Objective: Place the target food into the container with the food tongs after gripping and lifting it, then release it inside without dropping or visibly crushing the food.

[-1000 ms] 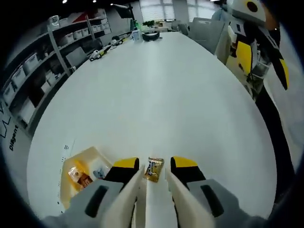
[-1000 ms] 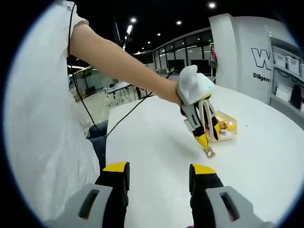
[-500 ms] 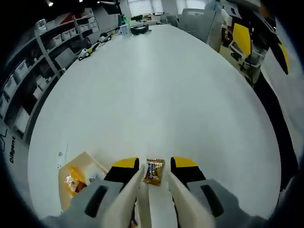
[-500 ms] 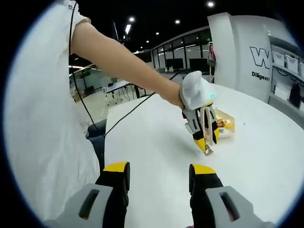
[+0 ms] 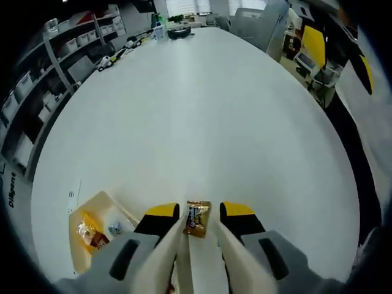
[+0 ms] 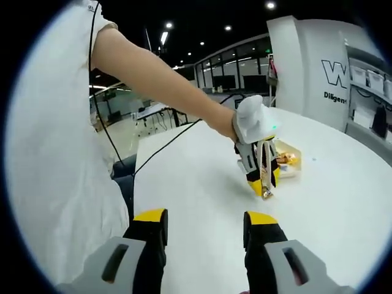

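- Left gripper [image 5: 198,215] clenched on snack [image 5: 197,218], bottom centre, above table [image 5: 208,122].
- Container [image 5: 92,205] lower left, holding other packets; drop still left.
- Right gripper [image 6: 205,223] released, idle.

White short-sleeved shirt [image 6: 55,153], thin black cable [image 6: 98,92] down it, grey-bodied grippers (yellow-and-black jaws)

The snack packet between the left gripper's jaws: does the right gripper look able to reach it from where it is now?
Probably not directly. The snack packet sits between the jaws of the left gripper, which flank it on both sides. The right gripper hovers open, well short of it over bare table.
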`<state>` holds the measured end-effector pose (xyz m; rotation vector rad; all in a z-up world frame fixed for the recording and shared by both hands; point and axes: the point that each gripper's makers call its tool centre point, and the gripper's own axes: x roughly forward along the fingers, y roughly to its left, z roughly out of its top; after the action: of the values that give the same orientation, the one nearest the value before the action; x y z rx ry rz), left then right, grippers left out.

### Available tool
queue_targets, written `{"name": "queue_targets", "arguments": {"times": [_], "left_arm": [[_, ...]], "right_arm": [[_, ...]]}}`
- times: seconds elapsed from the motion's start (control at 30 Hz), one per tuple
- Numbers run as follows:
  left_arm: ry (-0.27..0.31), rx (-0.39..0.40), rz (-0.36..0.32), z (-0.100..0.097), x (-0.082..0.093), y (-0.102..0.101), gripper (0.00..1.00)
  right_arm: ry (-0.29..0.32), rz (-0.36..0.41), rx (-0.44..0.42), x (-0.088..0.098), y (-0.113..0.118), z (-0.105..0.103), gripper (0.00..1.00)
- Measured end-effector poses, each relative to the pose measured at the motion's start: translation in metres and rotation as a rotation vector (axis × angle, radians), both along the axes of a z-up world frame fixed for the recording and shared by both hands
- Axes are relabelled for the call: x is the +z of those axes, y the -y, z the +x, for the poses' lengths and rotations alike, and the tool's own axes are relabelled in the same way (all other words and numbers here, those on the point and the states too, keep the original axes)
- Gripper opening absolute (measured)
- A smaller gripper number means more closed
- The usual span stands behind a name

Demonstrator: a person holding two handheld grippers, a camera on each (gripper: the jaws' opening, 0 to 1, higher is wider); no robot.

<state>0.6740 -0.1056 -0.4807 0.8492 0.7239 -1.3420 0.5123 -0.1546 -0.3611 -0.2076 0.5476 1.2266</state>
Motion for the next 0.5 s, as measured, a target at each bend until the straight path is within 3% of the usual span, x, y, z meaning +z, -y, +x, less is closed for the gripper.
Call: {"name": "queue_targets", "arguments": {"times": [0.2,0.5], "left_arm": [[-0.018,0.029,0.001,-0.0041,-0.0038,0.0002,0.21],[-0.056,0.162,-0.056,-0.0096,-0.0017,-0.0095,0.17]], "right_arm": [[-0.001,0.001,-0.003,-0.0008,0.0014,-0.0013,0.46],[0.000,0.003,0.004,-0.0013,-0.0010,-0.0043,0.46]]}}
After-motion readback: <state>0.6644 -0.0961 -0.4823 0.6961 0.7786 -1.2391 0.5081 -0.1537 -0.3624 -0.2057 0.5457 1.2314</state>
